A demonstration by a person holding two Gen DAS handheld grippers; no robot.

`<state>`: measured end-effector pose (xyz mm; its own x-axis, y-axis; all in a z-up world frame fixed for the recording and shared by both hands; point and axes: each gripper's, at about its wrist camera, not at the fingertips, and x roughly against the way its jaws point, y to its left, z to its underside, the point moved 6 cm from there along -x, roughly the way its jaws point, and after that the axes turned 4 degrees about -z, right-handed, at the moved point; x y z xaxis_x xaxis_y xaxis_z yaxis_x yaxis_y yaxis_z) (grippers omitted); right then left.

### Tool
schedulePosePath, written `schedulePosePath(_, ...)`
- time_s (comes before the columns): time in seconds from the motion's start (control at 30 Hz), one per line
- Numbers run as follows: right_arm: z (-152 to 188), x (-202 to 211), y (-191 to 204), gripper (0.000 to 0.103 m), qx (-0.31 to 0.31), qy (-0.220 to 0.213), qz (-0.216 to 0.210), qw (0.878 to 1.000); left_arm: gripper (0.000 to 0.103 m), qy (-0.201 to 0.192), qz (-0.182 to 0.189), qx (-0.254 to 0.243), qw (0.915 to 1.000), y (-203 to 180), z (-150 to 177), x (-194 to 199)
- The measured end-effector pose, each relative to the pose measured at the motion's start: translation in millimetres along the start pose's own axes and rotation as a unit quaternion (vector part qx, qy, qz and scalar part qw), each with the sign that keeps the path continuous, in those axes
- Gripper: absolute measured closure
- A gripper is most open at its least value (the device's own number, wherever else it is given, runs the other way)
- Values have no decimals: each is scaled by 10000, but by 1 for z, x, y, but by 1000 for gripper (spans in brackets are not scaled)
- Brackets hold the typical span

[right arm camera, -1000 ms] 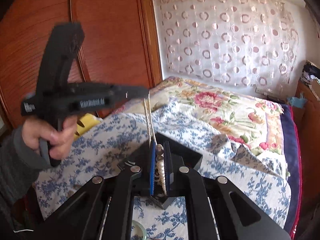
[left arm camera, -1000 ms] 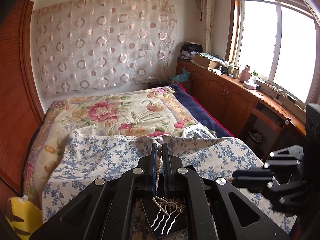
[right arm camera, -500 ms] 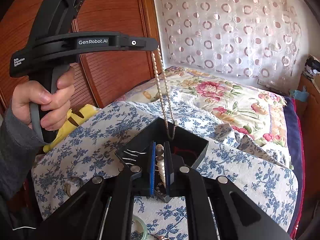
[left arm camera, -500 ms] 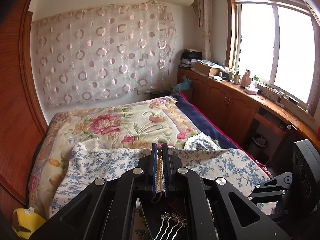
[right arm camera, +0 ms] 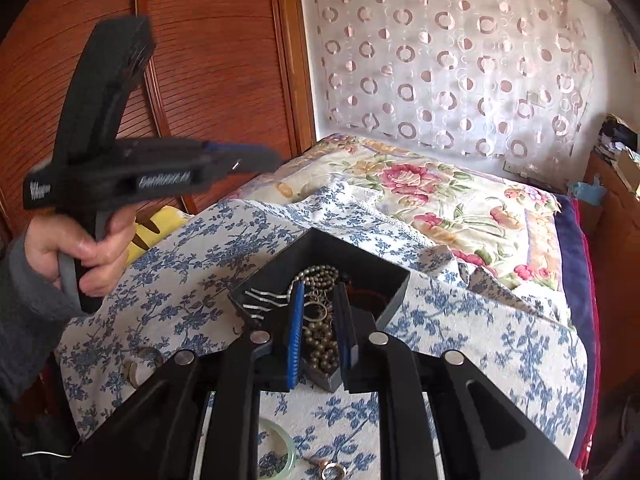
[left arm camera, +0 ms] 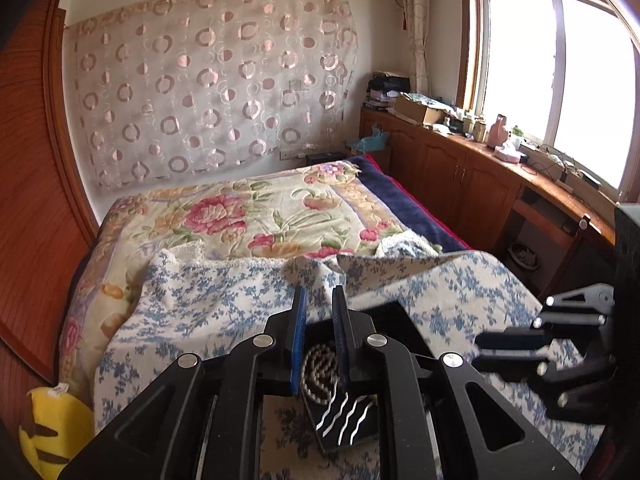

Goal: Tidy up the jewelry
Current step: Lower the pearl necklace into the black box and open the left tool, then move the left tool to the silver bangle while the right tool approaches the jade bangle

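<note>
1. Blue-flowered cloth (right arm camera: 460, 344) covers the near end of a bed (left arm camera: 248, 216), and on it sits a black jewelry box (right arm camera: 396, 292), open at the top.

2. Seen from its own camera, the left gripper (left arm camera: 319, 340) is released: its two blue-padded fingers (left arm camera: 299, 344) stand apart with nothing between them, poised above the box.

3. Just below that gap a pearl necklace (left arm camera: 318, 376) lies coiled inside the box, and a silver hairpin (left arm camera: 346, 420) with wavy prongs lies beside it at the near edge.

4. The right gripper (right arm camera: 319, 336) is likewise released, its fingers parted over the box and gripping nothing.

5. Through the right gripper's gap the necklace shows heaped in the box among other chains, with the hairpin's prongs against the box's left wall.

6. In the right wrist view the left gripper appears blurred at upper left, held by the person's left hand (right arm camera: 76, 252) in a grey sleeve, raised above the cloth to the left of the box.

7. On the cloth nearer the right wrist camera lie a pale green bangle (right arm camera: 280, 452) and a small metal ring (right arm camera: 332, 470); another ring-shaped piece (right arm camera: 140, 364) lies to the left.

8. Further out, a floral quilt (right arm camera: 460, 200) spreads over the bed, a circle-patterned curtain (left arm camera: 208, 80) hangs on the wall, and a yellow plush toy (left arm camera: 52, 432) rests at the bedside.
</note>
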<state>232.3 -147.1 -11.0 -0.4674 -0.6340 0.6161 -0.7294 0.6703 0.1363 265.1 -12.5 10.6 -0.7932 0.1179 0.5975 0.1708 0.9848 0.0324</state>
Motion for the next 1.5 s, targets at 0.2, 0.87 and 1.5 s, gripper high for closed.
schedulePosePath(0.2,23,7,7,86,-34,110,198,9997,91,155,-69,-30,9999,0,47,17)
schedulePosePath(0.87,121,-18,34,86,-203,869,368,9953,91,647,-311,243,9971,13,161,70)
schedulePosePath(1.5,145,-31,35,74,8,1052,747,9916,68,1150,-465,590,9905,27,232,85)
